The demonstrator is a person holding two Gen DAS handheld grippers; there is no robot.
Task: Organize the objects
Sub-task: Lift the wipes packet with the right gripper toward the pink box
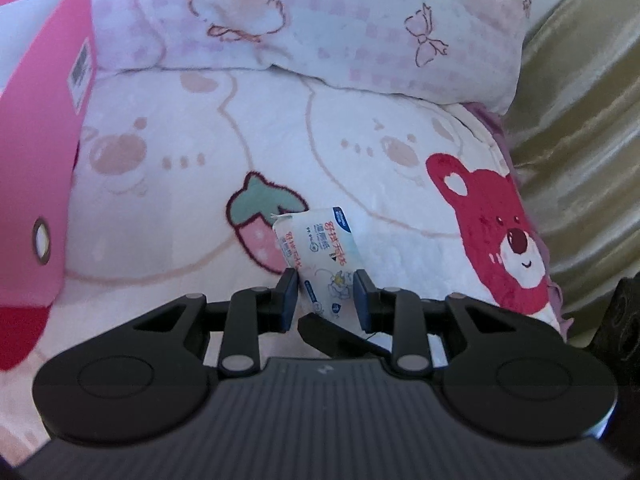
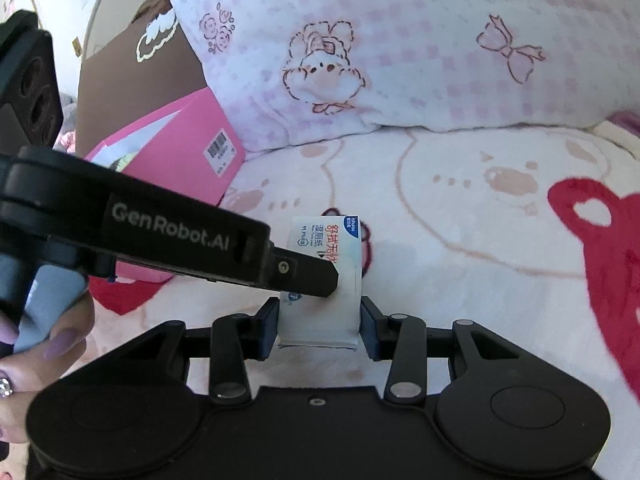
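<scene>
Wipes packet (image 1: 320,256) light, soft, crinkly; pinched across its sides by both left tool (image 1: 325,298) and right tool (image 2: 319,326).

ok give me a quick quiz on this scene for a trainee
1. True or false: the left gripper and right gripper both have their jaws closed on the wet wipes packet.
2. In the left wrist view, where is the pink file box? A: left edge. B: right edge. C: centre.
3. Fill in: the red animal printed on the blanket is a ____.

Key: 1 true; 2 A; 3 bear.
</scene>
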